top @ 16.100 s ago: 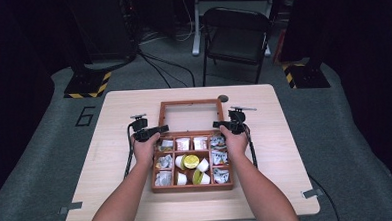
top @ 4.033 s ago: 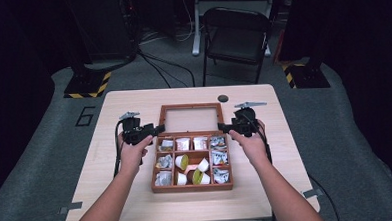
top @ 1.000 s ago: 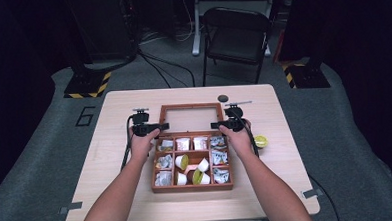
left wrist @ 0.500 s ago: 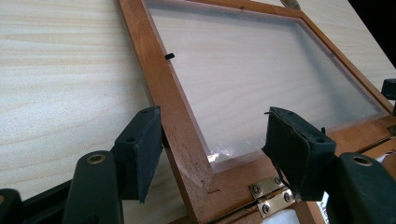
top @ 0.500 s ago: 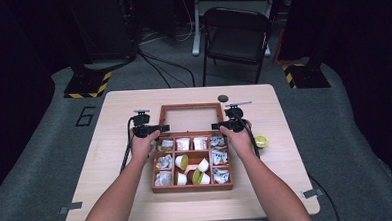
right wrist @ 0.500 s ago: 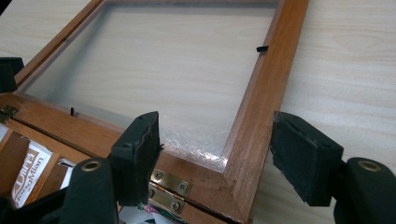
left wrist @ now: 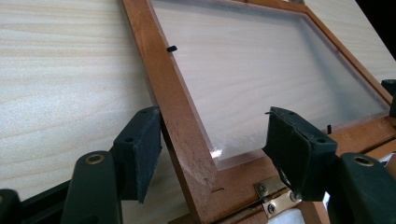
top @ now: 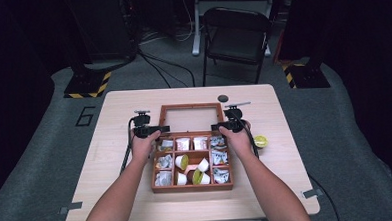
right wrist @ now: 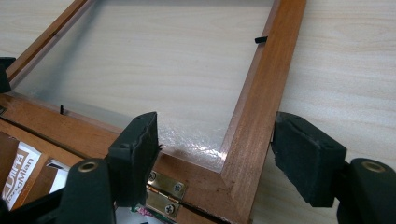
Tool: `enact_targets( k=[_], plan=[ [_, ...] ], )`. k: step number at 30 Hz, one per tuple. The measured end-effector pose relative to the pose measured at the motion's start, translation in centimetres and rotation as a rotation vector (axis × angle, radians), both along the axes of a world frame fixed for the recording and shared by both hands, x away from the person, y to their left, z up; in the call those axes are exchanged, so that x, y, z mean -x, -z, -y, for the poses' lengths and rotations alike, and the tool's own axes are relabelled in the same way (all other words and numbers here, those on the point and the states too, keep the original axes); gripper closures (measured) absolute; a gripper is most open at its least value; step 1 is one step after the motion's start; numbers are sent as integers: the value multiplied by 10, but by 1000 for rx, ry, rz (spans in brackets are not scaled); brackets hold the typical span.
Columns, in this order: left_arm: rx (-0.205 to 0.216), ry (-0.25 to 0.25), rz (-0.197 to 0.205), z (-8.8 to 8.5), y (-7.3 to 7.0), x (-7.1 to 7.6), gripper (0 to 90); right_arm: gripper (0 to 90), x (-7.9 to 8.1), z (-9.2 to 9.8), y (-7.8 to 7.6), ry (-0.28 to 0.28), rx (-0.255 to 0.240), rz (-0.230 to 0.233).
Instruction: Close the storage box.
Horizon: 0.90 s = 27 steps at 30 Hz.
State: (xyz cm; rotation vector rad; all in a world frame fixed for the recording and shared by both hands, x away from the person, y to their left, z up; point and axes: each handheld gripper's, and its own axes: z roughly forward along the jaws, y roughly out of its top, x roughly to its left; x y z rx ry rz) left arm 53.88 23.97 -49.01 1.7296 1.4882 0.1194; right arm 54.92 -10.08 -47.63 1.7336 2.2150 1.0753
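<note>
While lid (top: 190,117) lies folded flat on table (top: 114,114) behind wooden box (top: 193,187), risk: jaws catch frame, drag box, spill packets; lid drops hard on hinges (right wrist: 161,189). Left gripper (left wrist: 212,154): jaws half open, just been opening, straddle lid's corner rail, one pad touching or nearly so, no grip. Right gripper (right wrist: 215,156): likewise, opening, rail between pads, gap visible.

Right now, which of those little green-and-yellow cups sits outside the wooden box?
The cup alone on the table, right of the wooden box beside the person's right forearm. The other cups sit inside the box's compartments.
</note>
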Motion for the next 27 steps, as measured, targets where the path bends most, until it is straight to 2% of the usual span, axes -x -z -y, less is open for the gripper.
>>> enact_targets(
  k=[6, 9, 17, 23, 27],
  plan=[
    [7, -2, -2, 0, 1, 0, 358, 308, -1, 0, 1, 0, -1, -6],
    [1, 2, -10, 0, 2, -1, 358, 305, -1, 0, 2, -7, 10, 2],
    [1, -1, -13, 0, 4, -1, 359, 301, -2, -1, 3, 6, -1, -15],
    [-9, -1, -17, 1, 5, -2, 354, 301, -3, 0, 4, 1, 2, -11],
    [3, -6, -23, 1, 5, -2, 353, 298, -4, 0, 5, 1, -1, -14]
  ],
)
